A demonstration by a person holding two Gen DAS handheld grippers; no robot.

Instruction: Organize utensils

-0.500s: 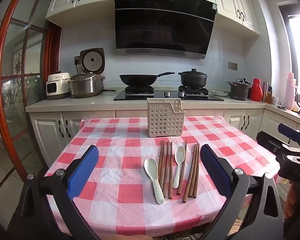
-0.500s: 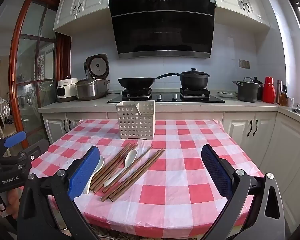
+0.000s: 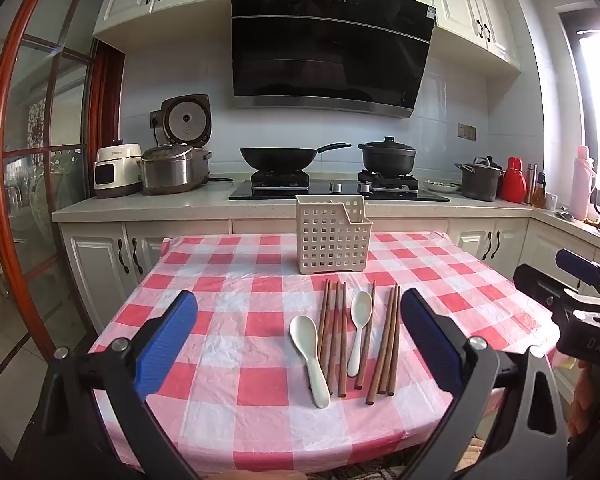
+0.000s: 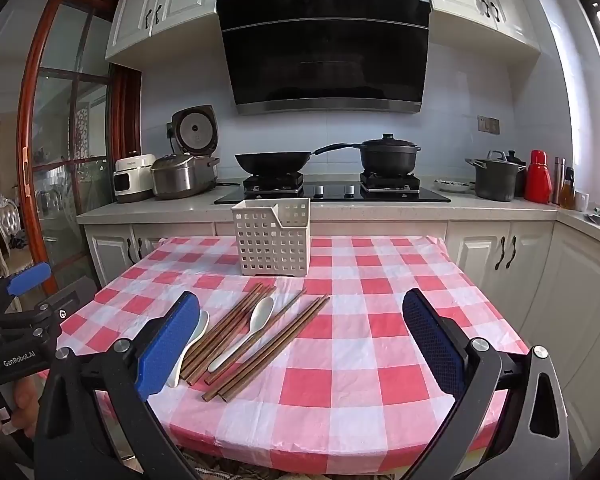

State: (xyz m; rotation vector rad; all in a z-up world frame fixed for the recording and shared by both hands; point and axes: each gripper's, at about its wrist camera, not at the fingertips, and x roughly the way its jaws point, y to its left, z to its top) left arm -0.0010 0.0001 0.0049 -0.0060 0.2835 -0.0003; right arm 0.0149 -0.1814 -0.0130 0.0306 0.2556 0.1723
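Observation:
Several brown wooden chopsticks [image 3: 336, 340] [image 4: 240, 326] and two white spoons lie side by side on a red-and-white checked tablecloth [image 3: 228, 344] [image 4: 364, 344]. The bigger spoon [image 3: 310, 354] [image 4: 194, 342] is leftmost, the smaller spoon [image 3: 358, 328] [image 4: 246, 330] rests among the chopsticks. Behind them stands a white perforated holder basket [image 3: 332, 240] [image 4: 274, 236], which looks empty. My left gripper [image 3: 300, 344] hovers open over the table's near edge, short of the utensils. My right gripper [image 4: 300, 344] is open too, to the right of the utensils; its left pad hides part of the bigger spoon.
Behind the table runs a kitchen counter [image 3: 220, 206] with a rice cooker [image 3: 176, 170], a wok [image 3: 278, 158], a black pot [image 3: 386, 156] and bottles at the right. A red-framed glass door [image 3: 32, 184] stands at the left. A hand [image 4: 18, 408] holds the left gripper.

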